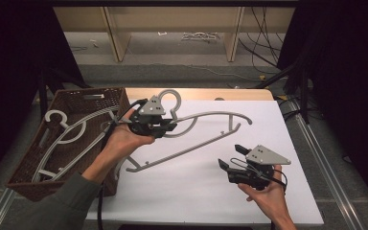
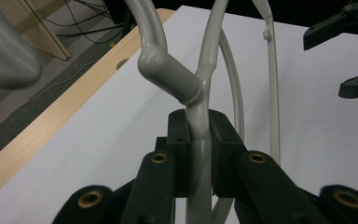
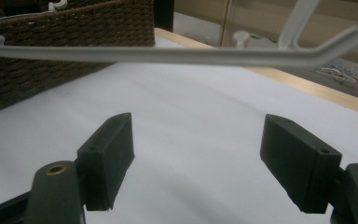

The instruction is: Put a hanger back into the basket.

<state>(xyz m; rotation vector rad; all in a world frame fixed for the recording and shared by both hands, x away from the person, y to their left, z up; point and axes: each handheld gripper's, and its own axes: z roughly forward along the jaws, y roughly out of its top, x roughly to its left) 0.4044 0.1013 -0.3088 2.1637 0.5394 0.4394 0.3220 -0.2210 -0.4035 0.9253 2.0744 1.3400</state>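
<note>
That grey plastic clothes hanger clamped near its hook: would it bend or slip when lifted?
The grey plastic clothes hanger probably stays stiff: its arms keep their curve while held. It may swing, since the left gripper pinches only the neck. The smooth, rounded plastic could twist between the jaws.

No readable text

No lettering, label, brand, number or sign can be read on anything in these views.
</note>
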